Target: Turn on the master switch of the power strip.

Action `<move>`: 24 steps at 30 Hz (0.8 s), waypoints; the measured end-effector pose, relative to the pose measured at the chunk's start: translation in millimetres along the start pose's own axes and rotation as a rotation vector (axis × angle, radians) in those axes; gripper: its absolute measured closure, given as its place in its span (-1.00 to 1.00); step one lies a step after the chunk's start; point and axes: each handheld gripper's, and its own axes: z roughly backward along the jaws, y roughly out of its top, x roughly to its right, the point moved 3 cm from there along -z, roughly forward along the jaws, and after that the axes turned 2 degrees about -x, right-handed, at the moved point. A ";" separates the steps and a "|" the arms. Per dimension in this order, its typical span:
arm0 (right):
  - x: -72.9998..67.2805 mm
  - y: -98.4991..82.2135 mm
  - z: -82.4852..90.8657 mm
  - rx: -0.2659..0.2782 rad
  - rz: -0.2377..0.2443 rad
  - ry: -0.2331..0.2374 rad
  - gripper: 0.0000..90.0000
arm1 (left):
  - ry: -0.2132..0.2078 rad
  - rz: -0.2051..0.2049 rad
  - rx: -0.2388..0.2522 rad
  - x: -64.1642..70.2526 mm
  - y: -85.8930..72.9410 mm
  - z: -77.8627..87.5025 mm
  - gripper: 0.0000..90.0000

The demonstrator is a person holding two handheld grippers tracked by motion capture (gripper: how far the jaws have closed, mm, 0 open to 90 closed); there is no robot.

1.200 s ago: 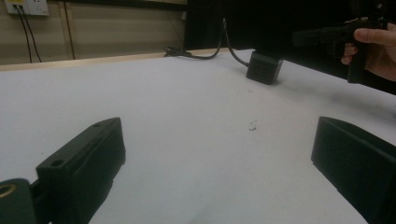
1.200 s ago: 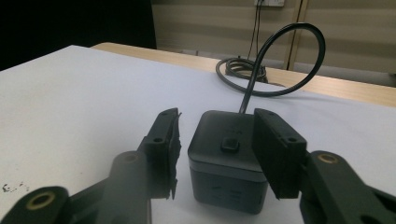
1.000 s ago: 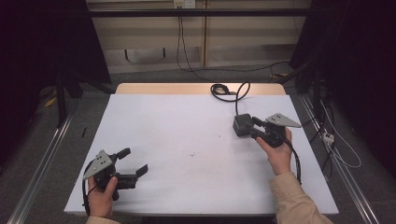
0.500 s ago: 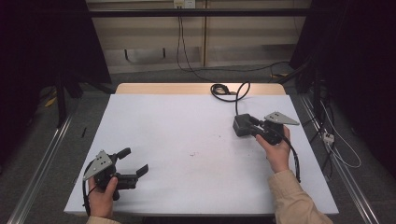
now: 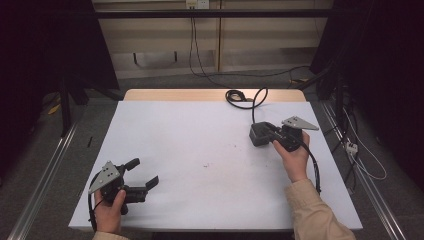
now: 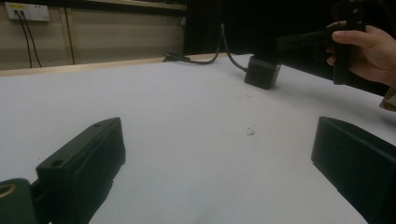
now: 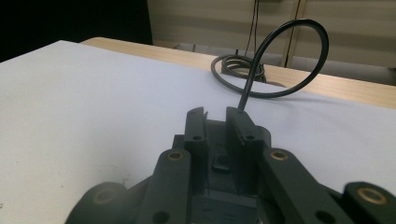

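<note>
The right gripper (image 5: 267, 136) has just been closing its jaws on the black box (image 5: 260, 134) near the right edge of the table (image 5: 200, 130), with the box between them; its cable (image 7: 280, 60) loops to the far edge; the left gripper (image 5: 145, 175), near the front left corner, has jaws wide apart and holds nothing.

Box (image 5: 260, 134) on surface (image 5: 200, 140), right of centre, right claw (image 5: 270, 138) over it. Cable (image 5: 239, 97) coiled behind box at far edge. Left claw (image 5: 141, 173) near front left corner, well apart.
</note>
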 end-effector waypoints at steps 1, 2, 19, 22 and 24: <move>0.5 -0.1 -0.4 -0.002 0.003 -0.001 0.77 | 0.001 -0.001 0.000 -0.1 0.0 0.1 -0.94; 1.0 -0.3 -0.6 -0.005 0.004 -0.001 0.78 | 0.001 -0.001 0.000 0.0 0.1 0.0 -0.94; 0.4 3.1 -6.0 -0.012 0.014 -0.011 0.85 | -0.001 -0.003 -0.002 0.4 0.1 -0.6 -0.95; 1.5 4.2 -6.9 -0.009 0.017 -0.018 0.87 | -0.002 -0.001 -0.002 0.4 -0.1 -0.8 -0.94; 1.9 3.8 -7.0 -0.013 0.015 -0.016 0.88 | 0.001 0.004 0.000 0.6 -0.1 -0.8 -0.95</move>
